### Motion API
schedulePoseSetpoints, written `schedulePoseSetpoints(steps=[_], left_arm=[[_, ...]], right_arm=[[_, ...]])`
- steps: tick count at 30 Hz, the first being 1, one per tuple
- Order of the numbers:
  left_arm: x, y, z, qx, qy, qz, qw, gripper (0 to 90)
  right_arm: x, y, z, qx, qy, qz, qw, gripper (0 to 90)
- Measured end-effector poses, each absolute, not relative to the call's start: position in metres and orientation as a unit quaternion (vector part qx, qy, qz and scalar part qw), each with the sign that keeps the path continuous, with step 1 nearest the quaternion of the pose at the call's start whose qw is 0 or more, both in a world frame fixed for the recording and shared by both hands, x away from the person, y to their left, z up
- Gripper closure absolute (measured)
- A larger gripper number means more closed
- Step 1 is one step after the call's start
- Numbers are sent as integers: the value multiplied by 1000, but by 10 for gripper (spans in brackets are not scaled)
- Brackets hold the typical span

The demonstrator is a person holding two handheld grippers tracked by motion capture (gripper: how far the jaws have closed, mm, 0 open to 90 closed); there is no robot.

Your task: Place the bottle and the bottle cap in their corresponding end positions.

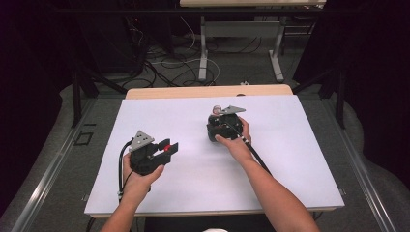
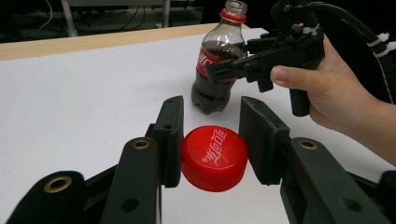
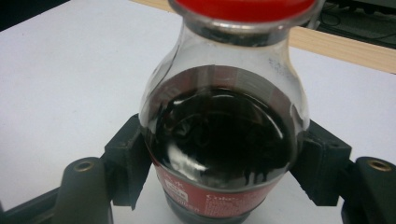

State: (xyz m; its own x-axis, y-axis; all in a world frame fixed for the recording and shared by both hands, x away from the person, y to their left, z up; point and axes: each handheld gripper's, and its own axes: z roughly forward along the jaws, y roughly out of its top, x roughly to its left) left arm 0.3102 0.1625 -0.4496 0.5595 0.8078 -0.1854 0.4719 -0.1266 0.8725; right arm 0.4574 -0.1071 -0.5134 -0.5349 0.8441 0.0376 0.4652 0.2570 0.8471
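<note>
The left claw (image 2: pixel 211 140) grips the red cap (image 2: pixel 214 157) above the tabletop (image 1: pixel 290 145) near its front-left corner; the right claw (image 3: pixel 219 168) clamps the open bottle (image 3: pixel 224 140) toward the far edge, upright on the surface. Any tilt or harder squeeze there — and cola spills out the uncapped neck.

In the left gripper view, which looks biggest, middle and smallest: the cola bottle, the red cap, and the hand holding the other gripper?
1. The hand looks biggest.
2. The cola bottle looks a bit smaller.
3. The red cap looks smallest.
The cap sits closest to the camera, so it looks bigger than it really is.
</note>
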Motion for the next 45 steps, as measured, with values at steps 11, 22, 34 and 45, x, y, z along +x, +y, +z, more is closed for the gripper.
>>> schedulePoseSetpoints(steps=[11, 22, 34, 45], left_arm=[[310, 165, -449, 733, 436, 172, 493, 615], [312, 161, -454, 730, 441, 164, 496, 616], [322, 150, -469, 742, 440, 148, 484, 615], [342, 115, -493, 759, 417, 119, 485, 615]], right_arm=[[454, -92, -517, 411, 775, 423, 227, 290], [455, -92, -520, 405, 779, 426, 219, 227], [445, -111, -528, 422, 772, 433, 197, 167], [424, -141, -532, 439, 764, 423, 214, 150]])
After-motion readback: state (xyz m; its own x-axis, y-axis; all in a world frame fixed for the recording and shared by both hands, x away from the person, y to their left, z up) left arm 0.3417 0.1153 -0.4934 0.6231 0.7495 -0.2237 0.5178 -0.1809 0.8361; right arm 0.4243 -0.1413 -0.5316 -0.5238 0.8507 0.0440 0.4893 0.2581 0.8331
